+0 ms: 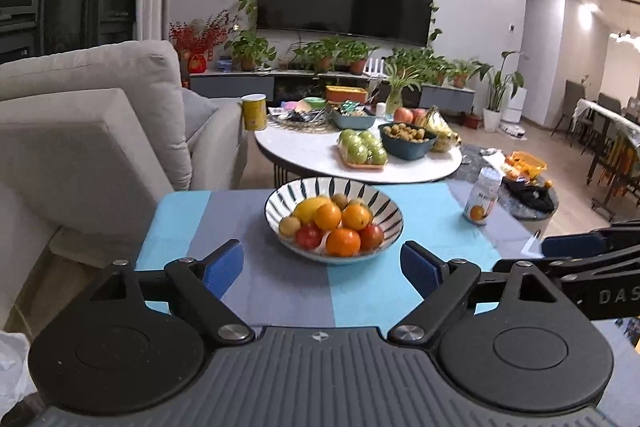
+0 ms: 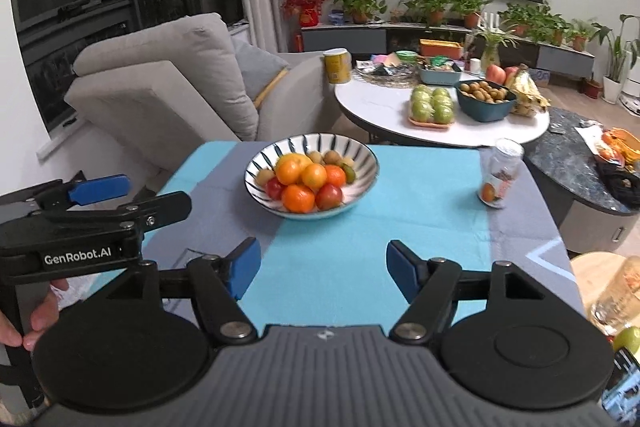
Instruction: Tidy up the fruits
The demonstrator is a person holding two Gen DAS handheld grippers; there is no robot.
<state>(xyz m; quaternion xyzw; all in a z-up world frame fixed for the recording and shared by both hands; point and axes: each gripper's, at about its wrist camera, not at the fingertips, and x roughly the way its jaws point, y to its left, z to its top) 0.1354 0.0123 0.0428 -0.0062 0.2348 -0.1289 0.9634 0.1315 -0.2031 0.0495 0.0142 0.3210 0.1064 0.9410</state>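
A striped white bowl [image 1: 384,201] [image 2: 362,151] stands on the blue and grey tablecloth [image 1: 360,291] [image 2: 420,195]. It holds several fruits: oranges [image 1: 343,242] [image 2: 298,198], a yellow lemon [image 1: 310,207], red tomatoes [image 1: 309,235] [image 2: 329,195] and small kiwis [image 1: 289,226]. My left gripper [image 1: 322,269] is open and empty, just short of the bowl. My right gripper [image 2: 323,267] is open and empty, a little nearer than the bowl. The left gripper also shows at the left of the right wrist view [image 2: 100,193].
A glass jar [image 1: 482,201] [image 2: 502,173] stands on the cloth to the right. A grey sofa [image 1: 100,131] is on the left. Behind is a white round table [image 1: 304,157] [image 2: 380,107] with green apples [image 1: 362,147], a blue bowl of kiwis [image 1: 408,139], bananas and a yellow can [image 1: 254,111].
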